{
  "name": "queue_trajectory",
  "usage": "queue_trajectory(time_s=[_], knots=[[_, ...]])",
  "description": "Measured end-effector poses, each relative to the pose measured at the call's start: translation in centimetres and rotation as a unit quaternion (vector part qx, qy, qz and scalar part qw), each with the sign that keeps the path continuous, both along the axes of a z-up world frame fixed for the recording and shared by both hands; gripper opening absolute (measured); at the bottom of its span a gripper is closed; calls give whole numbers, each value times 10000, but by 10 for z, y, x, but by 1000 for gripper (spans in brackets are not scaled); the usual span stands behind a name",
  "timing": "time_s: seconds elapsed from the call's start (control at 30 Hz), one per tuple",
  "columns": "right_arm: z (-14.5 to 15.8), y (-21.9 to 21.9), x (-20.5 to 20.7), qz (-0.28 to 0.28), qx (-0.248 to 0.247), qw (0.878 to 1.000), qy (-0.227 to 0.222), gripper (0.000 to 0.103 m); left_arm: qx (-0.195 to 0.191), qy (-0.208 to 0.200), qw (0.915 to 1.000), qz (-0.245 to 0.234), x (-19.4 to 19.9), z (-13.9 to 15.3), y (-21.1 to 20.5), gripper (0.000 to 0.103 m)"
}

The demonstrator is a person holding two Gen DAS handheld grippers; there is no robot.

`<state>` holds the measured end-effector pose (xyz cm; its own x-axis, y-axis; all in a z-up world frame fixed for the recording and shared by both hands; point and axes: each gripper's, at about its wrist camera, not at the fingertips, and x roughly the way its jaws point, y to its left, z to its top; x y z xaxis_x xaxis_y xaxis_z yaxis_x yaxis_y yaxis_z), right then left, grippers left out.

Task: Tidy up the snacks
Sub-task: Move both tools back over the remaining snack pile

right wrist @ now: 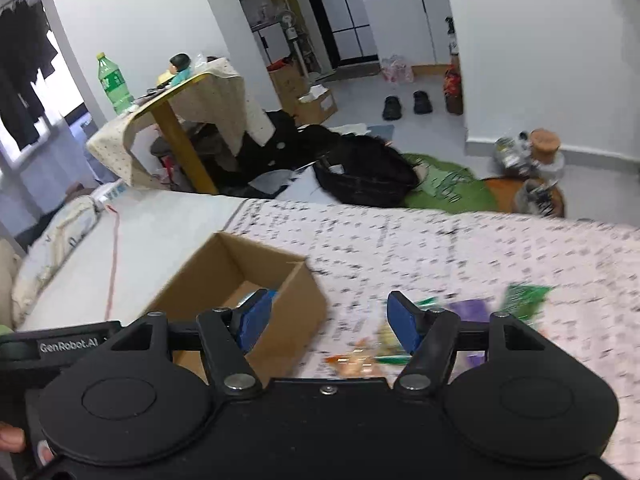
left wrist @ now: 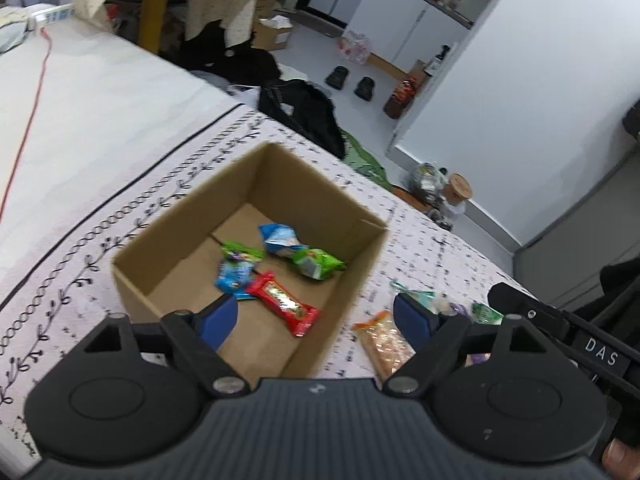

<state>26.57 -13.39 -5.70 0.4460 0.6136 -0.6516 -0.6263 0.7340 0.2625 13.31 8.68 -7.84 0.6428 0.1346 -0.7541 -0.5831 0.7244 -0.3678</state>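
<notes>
An open cardboard box [left wrist: 168, 256] sits on the patterned bedspread [left wrist: 120, 216]. Inside lie a red bar [left wrist: 280, 300], two blue packets [left wrist: 280, 236] and two green ones [left wrist: 316, 262]. My left gripper [left wrist: 316, 316] hovers over the box's near right corner, jaws open and empty. Loose on the cover right of the box are an orange packet [left wrist: 384, 340] and a green packet [left wrist: 486, 312]. In the right wrist view my right gripper [right wrist: 328, 316] is open and empty above the cover between the box [right wrist: 296, 300] and the orange packet [right wrist: 352, 362], purple packet [right wrist: 472, 306] and green packet [right wrist: 524, 296].
A red cable [left wrist: 32, 104] runs across the white sheet left of the box. Beyond the bed's far edge lie a black bag [right wrist: 360, 176] and a green mat [right wrist: 448, 188]. A small draped table [right wrist: 184, 92] carries a green bottle [right wrist: 114, 84].
</notes>
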Motion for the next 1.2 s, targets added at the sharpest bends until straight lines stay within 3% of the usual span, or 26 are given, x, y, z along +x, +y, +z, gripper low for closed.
queue_trajectory(time_s=[0.2, 0.63, 0.83, 1.2], knots=[[4, -35, 3, -261, -73, 9996, -55, 68, 37, -52, 9989, -458, 13, 1, -26, 85], [13, -95, 10, -763, -478, 9955, -289, 70, 49, -79, 9953, -961, 27, -1, -59, 85], [2, -105, 5, -639, -679, 9956, -123, 71, 118, -37, 9938, -1102, 30, -3, -79, 85], [-14, -114, 5, -359, -903, 9950, 217, 86, 37, 90, 9947, -1019, 37, -21, -103, 85]])
